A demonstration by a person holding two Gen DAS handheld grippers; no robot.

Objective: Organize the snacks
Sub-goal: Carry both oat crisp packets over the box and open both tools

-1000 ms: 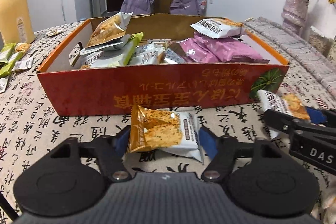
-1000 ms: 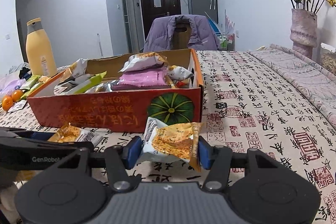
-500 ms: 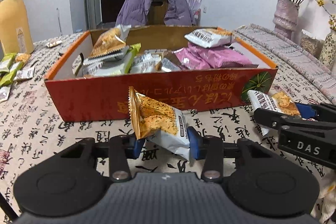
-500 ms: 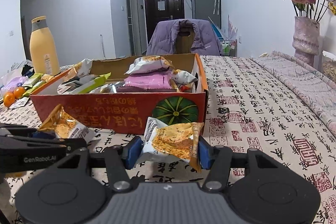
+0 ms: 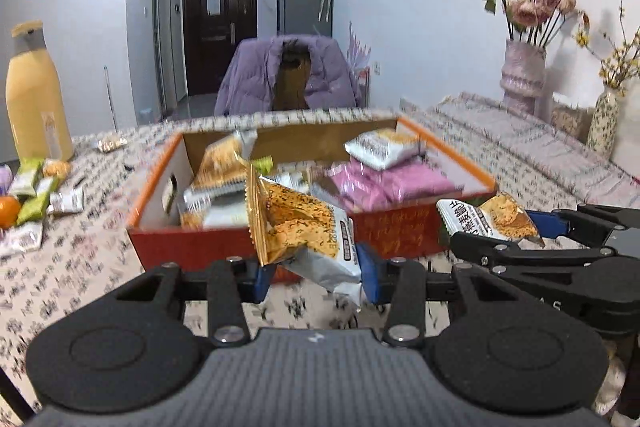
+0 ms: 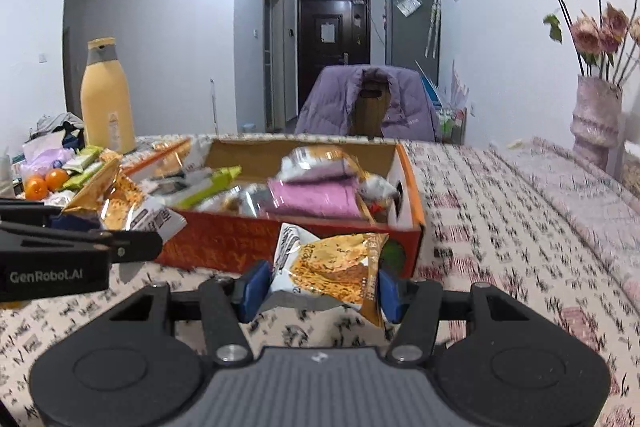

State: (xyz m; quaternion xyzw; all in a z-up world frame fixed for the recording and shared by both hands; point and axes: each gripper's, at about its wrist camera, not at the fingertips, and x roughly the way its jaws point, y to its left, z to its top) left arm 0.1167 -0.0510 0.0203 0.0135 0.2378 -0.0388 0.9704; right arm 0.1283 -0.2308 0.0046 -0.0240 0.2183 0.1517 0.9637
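My left gripper (image 5: 316, 273) is shut on an orange-and-white snack packet (image 5: 304, 227), held in the air before the near wall of the red cardboard box (image 5: 400, 231). My right gripper (image 6: 320, 289) is shut on a second orange-and-white snack packet (image 6: 332, 263), held above the tablecloth near the box's right front corner (image 6: 400, 247). The box holds several packets, among them pink ones (image 5: 392, 181). The right gripper and its packet (image 5: 492, 219) show at the right of the left wrist view.
Loose snacks (image 5: 36, 195) and an orange (image 5: 8, 211) lie on the table left of the box, near a tall yellow bottle (image 5: 36, 107). A chair with a purple jacket (image 5: 288, 75) stands behind. Vases (image 5: 524, 75) stand at the right.
Both grippers have risen with their packets, so I look down into the box. The left packet went from near the tablecloth to the height of the box's rim.
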